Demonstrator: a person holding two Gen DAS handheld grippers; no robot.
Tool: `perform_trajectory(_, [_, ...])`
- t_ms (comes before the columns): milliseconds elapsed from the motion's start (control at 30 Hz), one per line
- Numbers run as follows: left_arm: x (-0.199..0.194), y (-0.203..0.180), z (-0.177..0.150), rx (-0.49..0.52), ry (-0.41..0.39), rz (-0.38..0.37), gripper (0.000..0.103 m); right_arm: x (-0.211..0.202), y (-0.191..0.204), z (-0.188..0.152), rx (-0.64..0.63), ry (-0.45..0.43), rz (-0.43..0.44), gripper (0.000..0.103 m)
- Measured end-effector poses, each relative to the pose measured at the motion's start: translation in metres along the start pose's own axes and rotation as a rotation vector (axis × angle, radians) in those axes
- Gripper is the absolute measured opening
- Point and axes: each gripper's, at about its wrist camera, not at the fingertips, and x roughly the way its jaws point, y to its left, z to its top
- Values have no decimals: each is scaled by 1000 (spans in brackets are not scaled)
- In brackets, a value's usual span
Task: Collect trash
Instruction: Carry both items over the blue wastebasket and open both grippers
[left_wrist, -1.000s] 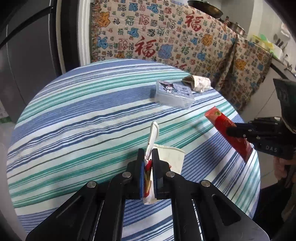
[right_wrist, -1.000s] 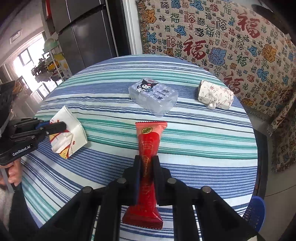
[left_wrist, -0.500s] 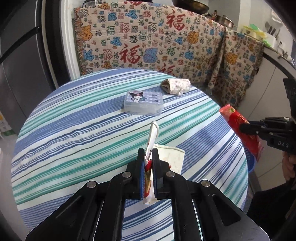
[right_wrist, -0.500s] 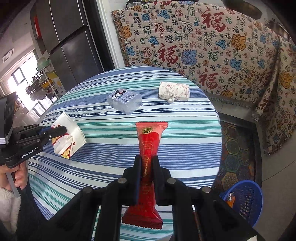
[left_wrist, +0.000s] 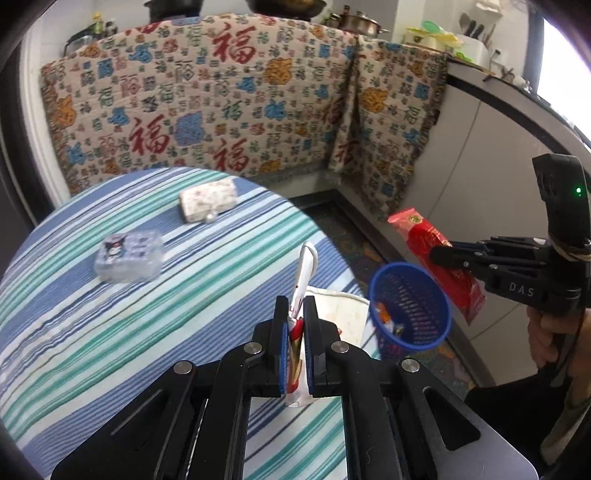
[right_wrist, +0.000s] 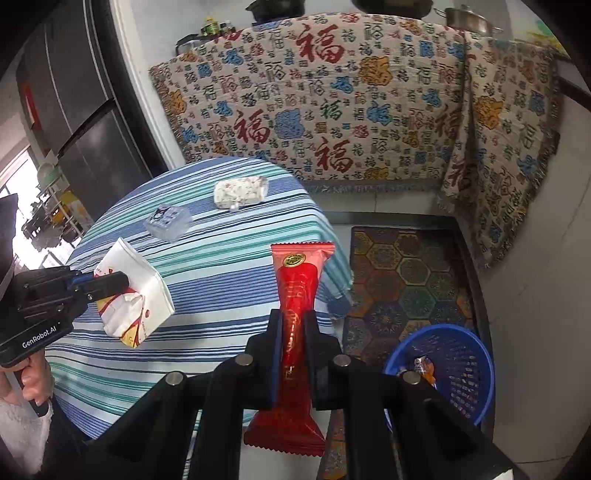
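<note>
Red wrapper (right_wrist: 297, 295): clamped in right tongs (right_wrist: 293, 325), held above the desk edge; lower end cut off by the fingers.
White paper bag (right_wrist: 131, 291): pinched in left tongs (left_wrist: 295, 325), over desk (left_wrist: 110, 332).
Blue basket (right_wrist: 458, 365): on floor; small wrappers inside, hard to make out.
Desk: striped cloth; tissue pack (left_wrist: 129, 254), patterned pouch (left_wrist: 208, 199).

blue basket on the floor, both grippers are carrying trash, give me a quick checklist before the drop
1. Left gripper shut on the white paper bag with red print: ok.
2. Right gripper shut on the red plastic snack wrapper: ok.
3. Blue mesh plastic basket upright, mouth open: ok.
4. Room in basket, only a few small wrappers inside: ok.
5. Either item directly above basket: cannot tell.
</note>
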Motion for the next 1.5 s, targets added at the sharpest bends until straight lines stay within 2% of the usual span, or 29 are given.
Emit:
perform_trajectory(300, [63, -109, 40, 108, 10, -147, 5, -23, -107, -23, 144, -5, -188, 11])
perform_trajectory(467, [112, -144, 53, 116, 34, -195, 5, -14, -170, -42, 244, 39, -243, 11])
perform_trajectory(733, [190, -194, 54, 143, 103, -241, 6, 28, -239, -64, 326, 104, -235, 12])
perform_trajectory(867, [218, -209, 51, 153, 128, -253, 6, 42, -257, -74, 354, 139, -232, 12])
perform_trajectory(1133, [258, -227, 39, 170, 159, -283, 8, 53, -281, -83, 435, 130, -223, 16])
perform_trajectory(1167, [264, -229, 38, 175, 167, -294, 10, 55, -284, -84, 450, 129, -213, 24])
perform_trajectory(1200, [269, -231, 36, 177, 173, -302, 26, 56, -287, -84, 461, 125, -211, 36])
perform_trajectory(1233, [273, -231, 35, 176, 171, -304, 46, 56, -289, -85, 470, 118, -212, 40])
perform_trajectory(1267, [276, -232, 34, 173, 161, -302, 52, 57, -290, -84, 475, 114, -207, 41])
perform_trajectory(1300, [278, -232, 34, 170, 155, -302, 56, 57, -290, -83, 475, 113, -202, 41])
perform_trajectory(1400, [283, -229, 38, 140, 159, -312, 57, 53, -288, -79, 458, 96, -219, 41])
perform_trajectory(1500, [273, -224, 44, 124, 135, -317, 60, 41, -283, -71, 437, 54, -244, 41])
